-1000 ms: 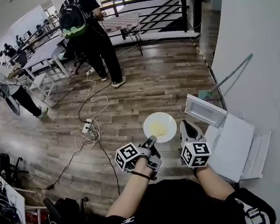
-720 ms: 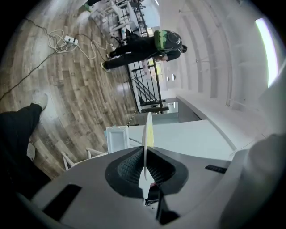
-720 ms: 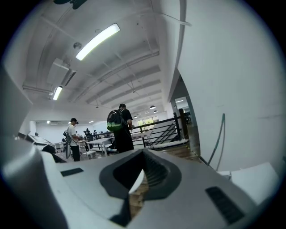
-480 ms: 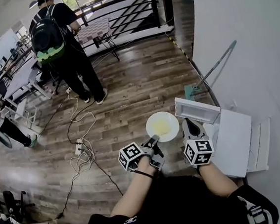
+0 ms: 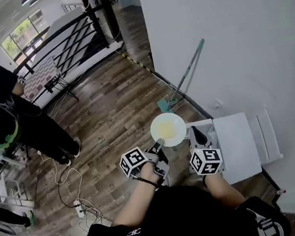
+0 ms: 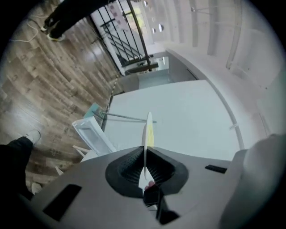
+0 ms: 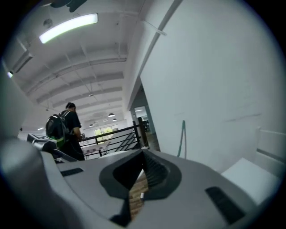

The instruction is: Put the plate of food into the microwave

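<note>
The white plate (image 5: 168, 130) of yellow food hangs above the wooden floor (image 5: 110, 108), its near rim pinched in our left tool (image 5: 159, 144), whose jaws are closed hard on the thin edge, as the left gripper view shows with the plate (image 6: 145, 132) seen edge-on. Our right tool (image 5: 195, 133) rides just beside the plate on its right, jaws drawn together with nothing between them. A second ago the plate was gripped the same way but sat further from the white wall (image 5: 244, 42). Now it hangs next to the open door (image 5: 201, 122) of the white microwave (image 5: 238, 150), and the wall fills the upper right of the head view. The person with the backpack (image 5: 4, 124), earlier at top centre, now stands at the left edge. The microwave sits low against the wall, and we cannot tell what carries it. A teal-handled mop (image 5: 187, 74) leans on the wall beyond it. A black railing (image 5: 76, 38) crosses the far end of the room, and cables (image 5: 78, 208) trail over the boards at lower left.
</note>
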### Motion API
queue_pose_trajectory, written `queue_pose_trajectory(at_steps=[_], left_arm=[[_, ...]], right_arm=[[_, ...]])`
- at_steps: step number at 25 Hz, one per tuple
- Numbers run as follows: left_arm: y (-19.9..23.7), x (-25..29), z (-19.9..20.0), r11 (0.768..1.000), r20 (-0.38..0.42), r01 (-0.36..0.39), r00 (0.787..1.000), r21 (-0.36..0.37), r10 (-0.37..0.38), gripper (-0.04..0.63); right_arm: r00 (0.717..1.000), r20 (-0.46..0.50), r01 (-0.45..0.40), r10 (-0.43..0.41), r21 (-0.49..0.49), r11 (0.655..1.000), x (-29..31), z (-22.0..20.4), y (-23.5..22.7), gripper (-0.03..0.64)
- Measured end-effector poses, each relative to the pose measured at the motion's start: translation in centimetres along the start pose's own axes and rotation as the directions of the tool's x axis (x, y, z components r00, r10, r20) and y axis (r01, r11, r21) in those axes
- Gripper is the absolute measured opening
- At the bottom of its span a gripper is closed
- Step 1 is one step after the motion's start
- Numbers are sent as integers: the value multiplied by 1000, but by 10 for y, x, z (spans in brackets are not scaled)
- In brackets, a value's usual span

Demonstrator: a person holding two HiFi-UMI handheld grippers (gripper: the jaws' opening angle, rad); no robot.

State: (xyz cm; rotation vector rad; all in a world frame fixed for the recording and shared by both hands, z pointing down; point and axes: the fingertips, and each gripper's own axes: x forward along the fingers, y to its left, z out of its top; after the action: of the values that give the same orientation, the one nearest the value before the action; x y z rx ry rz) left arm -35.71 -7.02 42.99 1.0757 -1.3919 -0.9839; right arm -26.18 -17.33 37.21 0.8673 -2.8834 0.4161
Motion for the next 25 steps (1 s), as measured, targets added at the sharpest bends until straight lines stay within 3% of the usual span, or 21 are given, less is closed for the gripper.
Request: queue_pose_trajectory(at_steps=[3, 7, 10, 13, 17, 22, 25], left_arm=[[0, 48, 3, 1000, -149, 10, 989, 25, -6, 12], [-3, 107, -5, 999, -322, 44, 946, 27, -32, 12], [-13, 152, -42, 997, -472, 77, 880, 25, -56, 12], [-24, 181, -102, 995, -622, 101, 778, -3, -81, 12], [-23, 187, -155, 990, -723, 140, 682, -13, -106, 12], [-23, 170, -231, 992, -790, 122, 605, -25, -94, 12], [-14, 148, -253, 994, -813, 108, 578, -15, -75, 12]], right_arm=[[992, 26, 127, -127, 18, 992, 9, -1, -25, 6], [946, 49, 318, -319, 35, 948, 2, 1, -65, 7], [860, 35, 504, -508, 87, 859, -38, -7, -113, 6], [731, 10, 676, -682, 128, 726, -101, -19, -147, 7], [610, 9, 785, -793, 132, 605, -166, -31, -149, 6], [504, -15, 856, -864, 144, 497, -249, -42, -156, 8], [486, -36, 865, -873, 164, 475, -275, -54, -152, 6]])
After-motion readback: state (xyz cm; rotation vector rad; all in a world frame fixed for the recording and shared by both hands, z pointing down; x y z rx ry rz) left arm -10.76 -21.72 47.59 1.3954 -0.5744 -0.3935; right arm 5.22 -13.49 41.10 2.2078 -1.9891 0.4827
